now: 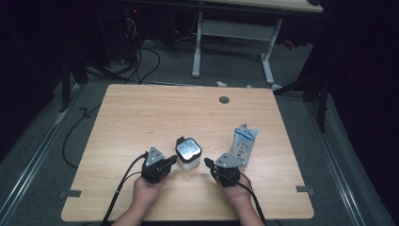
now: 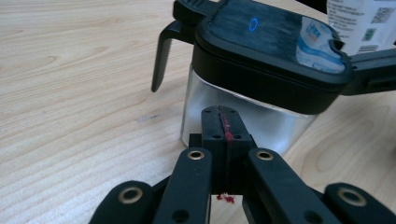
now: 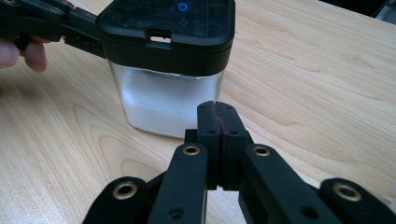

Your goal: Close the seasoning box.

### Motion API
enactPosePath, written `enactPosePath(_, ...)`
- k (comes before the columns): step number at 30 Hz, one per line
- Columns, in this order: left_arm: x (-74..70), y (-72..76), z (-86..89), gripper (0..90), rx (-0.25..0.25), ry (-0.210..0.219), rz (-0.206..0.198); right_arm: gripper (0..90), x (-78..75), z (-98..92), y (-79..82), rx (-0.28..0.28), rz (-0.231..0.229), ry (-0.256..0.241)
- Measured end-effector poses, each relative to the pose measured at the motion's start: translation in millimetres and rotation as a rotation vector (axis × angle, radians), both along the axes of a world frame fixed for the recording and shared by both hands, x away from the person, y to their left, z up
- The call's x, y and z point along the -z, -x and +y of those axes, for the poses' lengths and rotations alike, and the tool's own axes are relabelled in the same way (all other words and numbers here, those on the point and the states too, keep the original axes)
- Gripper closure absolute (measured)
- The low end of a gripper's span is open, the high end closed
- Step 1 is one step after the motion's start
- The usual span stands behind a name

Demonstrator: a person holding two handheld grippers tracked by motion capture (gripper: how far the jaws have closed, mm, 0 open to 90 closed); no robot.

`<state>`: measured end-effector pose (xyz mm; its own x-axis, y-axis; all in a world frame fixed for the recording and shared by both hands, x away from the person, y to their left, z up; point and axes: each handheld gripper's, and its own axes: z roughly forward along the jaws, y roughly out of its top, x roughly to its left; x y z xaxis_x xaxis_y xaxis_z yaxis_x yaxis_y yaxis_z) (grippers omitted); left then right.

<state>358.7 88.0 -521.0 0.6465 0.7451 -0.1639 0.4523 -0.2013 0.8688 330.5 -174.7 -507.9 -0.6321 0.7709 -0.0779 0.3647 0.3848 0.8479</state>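
The container (image 1: 188,153), a squat box with pale frosted walls and a black lid, sits on the wooden table (image 1: 141,113) toward its near edge, between your two grippers. From the high view, your left gripper (image 1: 172,161) lies just left of it and your right gripper (image 1: 208,163) just right, each pointing inward at it, with your hands (image 1: 147,190) coming in from the near edge. A white and blue carton (image 1: 243,143) stands upright just right of the container and a little farther back, beside the right gripper's grey plate. The left gripper view gives you what the high view cannot: the left gripper (image 2: 224,114) has its jaws pressed flat together on nothing, a red smear running down the seam, tips close to the container's (image 2: 243,119) frosted wall. It also shows a black handle (image 2: 161,58) hanging off the lid's far corner, a small blue ring glowing on the lid, and the carton (image 2: 362,21) behind. The right gripper view shows the right gripper (image 3: 216,109) likewise closed up tight and empty, tips near the container's (image 3: 163,100) wall but apart from it, with your other hand's fingertips (image 3: 32,53) at the far left.
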Motion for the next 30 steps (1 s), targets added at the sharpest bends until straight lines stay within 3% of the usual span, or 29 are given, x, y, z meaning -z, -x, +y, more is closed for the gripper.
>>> enactPosePath(11,-1.2,-18.2,-0.7,87.8,-0.026,0.027,0.014,89.7,1.0,-5.0,-1.9,0.019,0.005,-0.010)
enactPosePath(12,-1.6,-16.9,5.8,85.0,-0.034,-0.005,0.000,89.7,1.3,-5.8,-3.0,0.019,0.003,-0.015)
enactPosePath(17,-6.1,-8.9,42.5,77.7,-0.089,-0.069,-0.045,89.8,2.1,-4.7,-7.1,0.029,0.004,-0.024)
enactPosePath(18,-6.1,-8.9,42.5,74.9,-0.089,-0.069,-0.045,89.8,2.1,-4.7,-7.1,0.029,0.004,-0.024)
enactPosePath(19,-7.3,-4.2,61.7,71.9,-0.114,-0.103,-0.052,89.8,2.9,-2.7,-9.7,0.031,0.002,-0.024)
enactPosePath(21,-7.9,2.8,81.9,67.8,-0.158,-0.128,-0.060,89.9,3.6,-0.6,-12.4,0.036,0.002,-0.015)
enactPosePath(22,-7.9,2.8,81.9,65.7,-0.158,-0.128,-0.060,89.9,3.9,0.3,-13.8,0.042,0.005,-0.009)
enactPosePath(23,-7.0,9.2,100.5,63.2,-0.194,-0.143,-0.053,89.9,4.4,1.1,-15.4,0.048,0.004,-0.008)
enactPosePath(25,-3.7,14.8,114.8,60.1,-0.215,-0.168,-0.037,89.9,5.5,2.6,-18.7,0.049,0.006,-0.003)
enactPosePath(28,0.1,21.8,125.4,59.2,-0.234,-0.162,-0.031,89.9,6.8,4.0,-21.7,0.054,0.011,0.000)
enactPosePath(30,1.2,27.9,133.3,59.1,-0.249,-0.122,-0.024,89.9,8.2,5.8,-24.3,0.053,0.011,0.002)
